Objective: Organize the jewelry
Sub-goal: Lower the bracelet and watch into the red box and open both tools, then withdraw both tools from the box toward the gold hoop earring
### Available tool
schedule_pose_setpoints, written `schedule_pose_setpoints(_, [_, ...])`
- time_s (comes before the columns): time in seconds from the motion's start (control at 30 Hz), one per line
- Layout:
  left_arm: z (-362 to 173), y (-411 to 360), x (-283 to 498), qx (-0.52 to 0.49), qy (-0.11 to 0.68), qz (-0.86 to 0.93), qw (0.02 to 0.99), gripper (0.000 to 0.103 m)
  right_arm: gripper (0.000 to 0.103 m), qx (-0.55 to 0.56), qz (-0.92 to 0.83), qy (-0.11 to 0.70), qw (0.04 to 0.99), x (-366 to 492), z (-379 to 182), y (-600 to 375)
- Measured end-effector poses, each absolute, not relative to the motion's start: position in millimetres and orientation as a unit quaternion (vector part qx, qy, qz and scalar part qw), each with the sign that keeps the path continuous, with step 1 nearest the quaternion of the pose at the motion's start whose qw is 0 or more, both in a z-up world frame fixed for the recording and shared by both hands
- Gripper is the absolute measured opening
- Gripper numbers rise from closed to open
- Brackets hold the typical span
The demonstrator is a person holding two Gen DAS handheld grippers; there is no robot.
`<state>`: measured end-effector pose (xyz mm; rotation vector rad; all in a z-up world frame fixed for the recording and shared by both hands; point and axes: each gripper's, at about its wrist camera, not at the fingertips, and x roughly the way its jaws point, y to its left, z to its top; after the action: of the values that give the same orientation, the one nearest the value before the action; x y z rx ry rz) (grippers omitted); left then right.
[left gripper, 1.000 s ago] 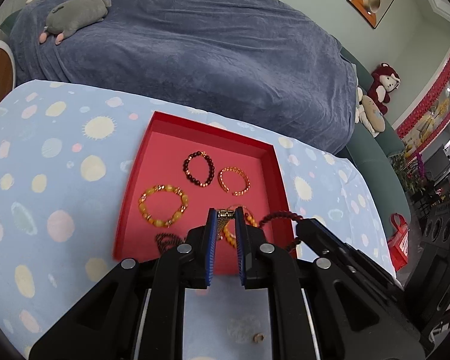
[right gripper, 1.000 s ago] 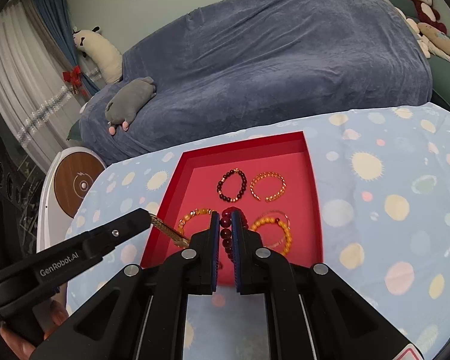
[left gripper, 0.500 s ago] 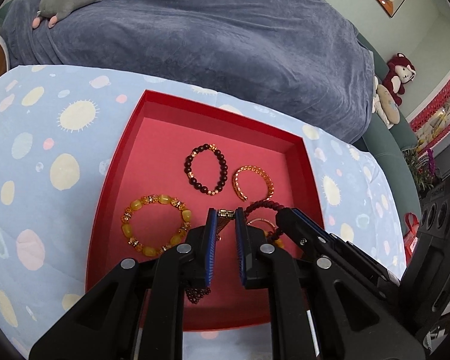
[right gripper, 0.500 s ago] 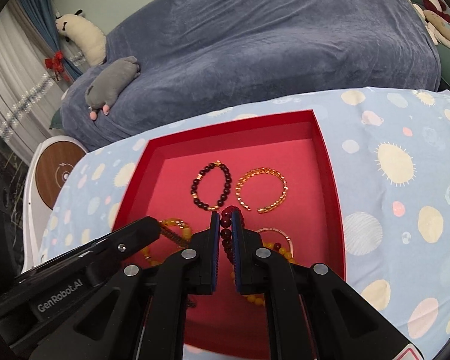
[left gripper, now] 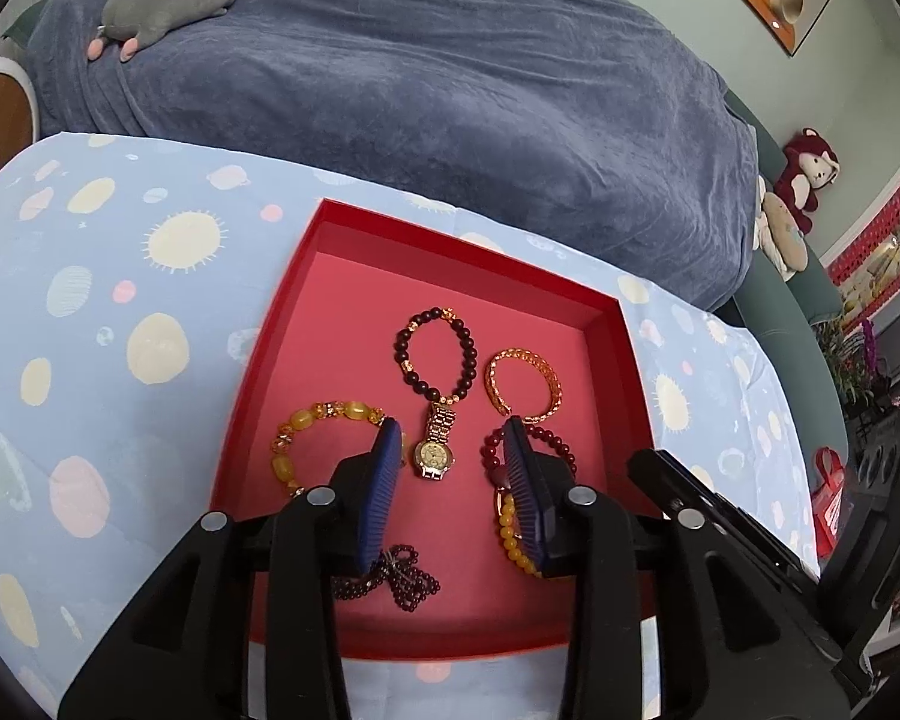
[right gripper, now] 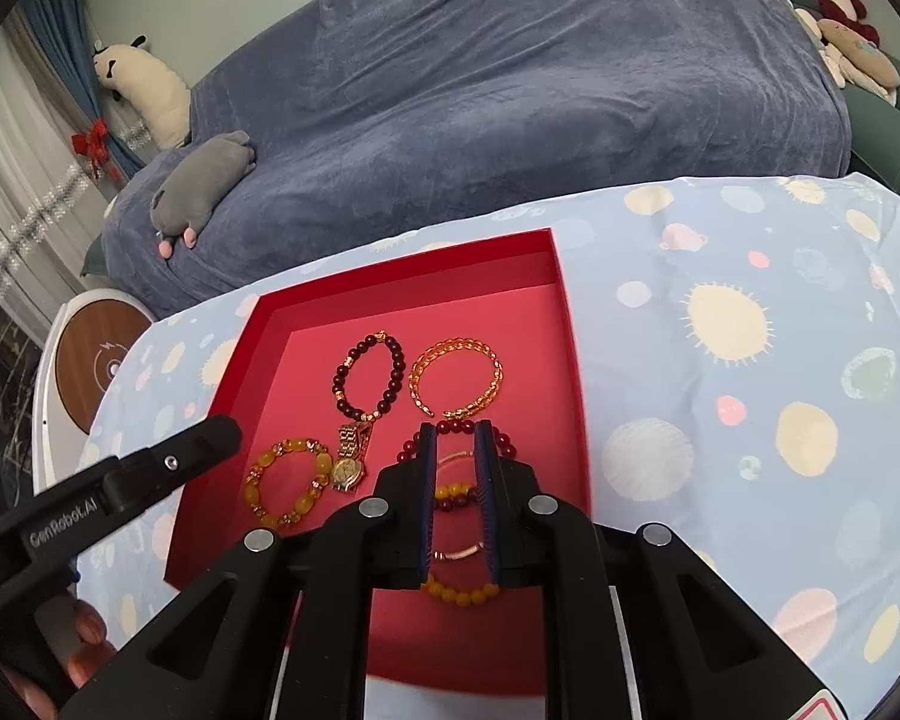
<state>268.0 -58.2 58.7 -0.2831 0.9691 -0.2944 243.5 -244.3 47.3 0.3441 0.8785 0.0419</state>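
I have both grippers low over the red tray (left gripper: 426,252), which sits on the bench (left gripper: 90,312) under a spotted blue cloth. My left gripper (left gripper: 453,450) is opening: the gold watch (left gripper: 435,447) lies flat on the tray floor between the spread jaws, untouched by either pad, its band end just meeting the dark bead bracelet (left gripper: 435,354). My right gripper (right gripper: 455,444) is also opening, only a little so far; the red bead bracelet (right gripper: 459,429) curls around its tips and parts of it show between the jaws, but I judge the pads no longer pinch it.

The rest is already in the tray: the yellow bead bracelet (left gripper: 324,441) at the left, the gold cuff (left gripper: 522,381) at the back right, a heap of small dark beads (left gripper: 390,579) near the front wall, and another yellow bracelet (right gripper: 459,591) with a thin bangle under my right jaws.

What worries me is the lift-off. The red beads hug my right fingertips, so pulling back before the jaws are wider could drag the strand along or tip it over the cuff. The pieces on the right side overlap and may tangle. My left pad edge sits just beside the big yellow bracelet; a sideways retreat could nudge it or shove the watch into the dark beads
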Motion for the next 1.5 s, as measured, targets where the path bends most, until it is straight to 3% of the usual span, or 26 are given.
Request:
schedule_pose_setpoints(0.43, [68.8, -22.5, 188.3, -0.129, 0.461, -0.132, 0.868, 0.035, 0.023, 0.150, 0.022, 0.424, 0.893, 153.7, 63.9, -236.6])
schedule_pose_setpoints(0.9, [29.8, 3.2, 98.7, -0.110, 0.497, -0.111, 0.854, 0.035, 0.023, 0.123, 0.023, 0.487, 0.864, 59.0, 13.8, -207.7])
schedule_pose_setpoints(1.1, [15.1, 7.4, 75.4, -0.108, 0.503, -0.110, 0.850, 0.042, 0.023, 0.118, 0.017, 0.500, 0.858, 47.3, -0.2, -203.0])
schedule_pose_setpoints(1.5, [-2.3, 11.0, 60.9, -0.091, 0.516, -0.099, 0.846, 0.043, 0.023, 0.102, 0.012, 0.500, 0.860, 69.4, -8.2, -193.8])
